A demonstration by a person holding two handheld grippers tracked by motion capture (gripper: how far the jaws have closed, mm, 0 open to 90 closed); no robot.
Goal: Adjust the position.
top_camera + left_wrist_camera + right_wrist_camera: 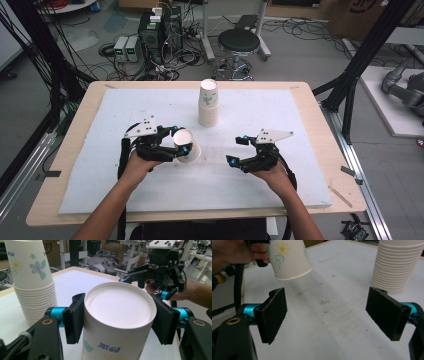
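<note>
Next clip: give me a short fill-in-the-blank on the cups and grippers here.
1. The left gripper is shut on a single paper ____.
2. The right gripper has jaws that are ____, with nothing between them.
3. The stack of cups stands upside down on the white ____.
4. The held cup bears a printed ____ pattern.

Missing words: cup; open; mat; flower

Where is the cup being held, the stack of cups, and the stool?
held cup (120, 305), left gripper view, on its flat white base.
stack of cups (208, 102), high view, on the top cup's side.
stool (239, 40), high view, on its black seat.
</note>
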